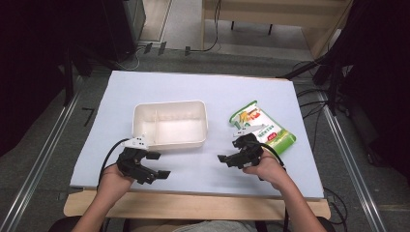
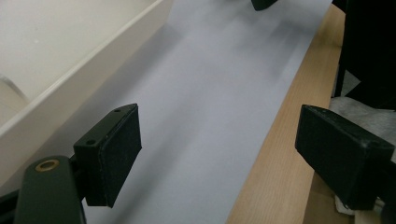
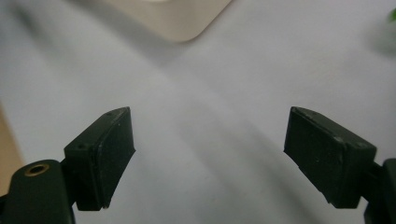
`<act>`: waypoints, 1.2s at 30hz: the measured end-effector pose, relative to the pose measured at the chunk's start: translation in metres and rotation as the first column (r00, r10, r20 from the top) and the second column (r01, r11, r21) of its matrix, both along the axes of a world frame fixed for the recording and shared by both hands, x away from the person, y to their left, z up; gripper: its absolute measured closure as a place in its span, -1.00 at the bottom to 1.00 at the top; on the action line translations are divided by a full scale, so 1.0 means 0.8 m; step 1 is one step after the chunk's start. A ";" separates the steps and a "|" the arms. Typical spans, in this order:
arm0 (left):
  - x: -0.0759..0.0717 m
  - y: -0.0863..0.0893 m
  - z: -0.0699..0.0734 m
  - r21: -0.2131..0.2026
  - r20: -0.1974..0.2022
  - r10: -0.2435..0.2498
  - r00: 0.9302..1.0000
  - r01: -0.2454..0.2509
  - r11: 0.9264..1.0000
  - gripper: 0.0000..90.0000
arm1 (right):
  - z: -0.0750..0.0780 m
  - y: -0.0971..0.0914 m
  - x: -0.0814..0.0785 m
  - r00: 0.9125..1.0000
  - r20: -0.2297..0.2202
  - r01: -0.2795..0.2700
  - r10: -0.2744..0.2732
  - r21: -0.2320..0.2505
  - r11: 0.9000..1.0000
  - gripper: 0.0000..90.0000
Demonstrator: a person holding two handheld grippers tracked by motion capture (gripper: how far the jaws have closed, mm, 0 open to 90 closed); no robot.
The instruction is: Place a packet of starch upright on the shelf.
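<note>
Both tongs wide and empty over the near part of the table; container and pouch lying free.

The left tongs [image 1: 155,164] are held just in front of the near left corner of the white two-compartment container [image 1: 170,124]; in the left gripper view their jaws stand wide apart with nothing between them, above the pale sheet [image 2: 205,107] and the wooden table edge [image 2: 275,154]. The right tongs [image 1: 231,151] are held just beside the near end of the green-and-white food pouch [image 1: 262,126], their jaws likewise wide apart and empty over the sheet. The container sits at the centre of the table [image 1: 193,205]. The pouch lies flat to its right, apart from it, angled toward the right edge.
</note>
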State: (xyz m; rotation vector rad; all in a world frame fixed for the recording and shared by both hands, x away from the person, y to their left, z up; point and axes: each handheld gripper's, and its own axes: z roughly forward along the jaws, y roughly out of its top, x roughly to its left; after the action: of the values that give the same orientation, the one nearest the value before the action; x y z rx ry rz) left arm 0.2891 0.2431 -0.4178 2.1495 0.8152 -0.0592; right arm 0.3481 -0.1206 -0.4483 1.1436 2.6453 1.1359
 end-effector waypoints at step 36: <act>0.009 -0.003 -0.009 -0.001 -0.041 -0.020 0.999 0.020 1.000 -0.58 | 0.007 -0.020 0.003 0.997 0.060 0.048 -0.048 0.005 0.999 -0.11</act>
State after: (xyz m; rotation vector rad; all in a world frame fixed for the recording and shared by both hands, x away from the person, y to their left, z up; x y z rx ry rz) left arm 0.2963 0.2411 -0.4250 2.1621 0.8164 -0.1142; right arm 0.3502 -0.1364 -0.4425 1.1476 2.5579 1.1485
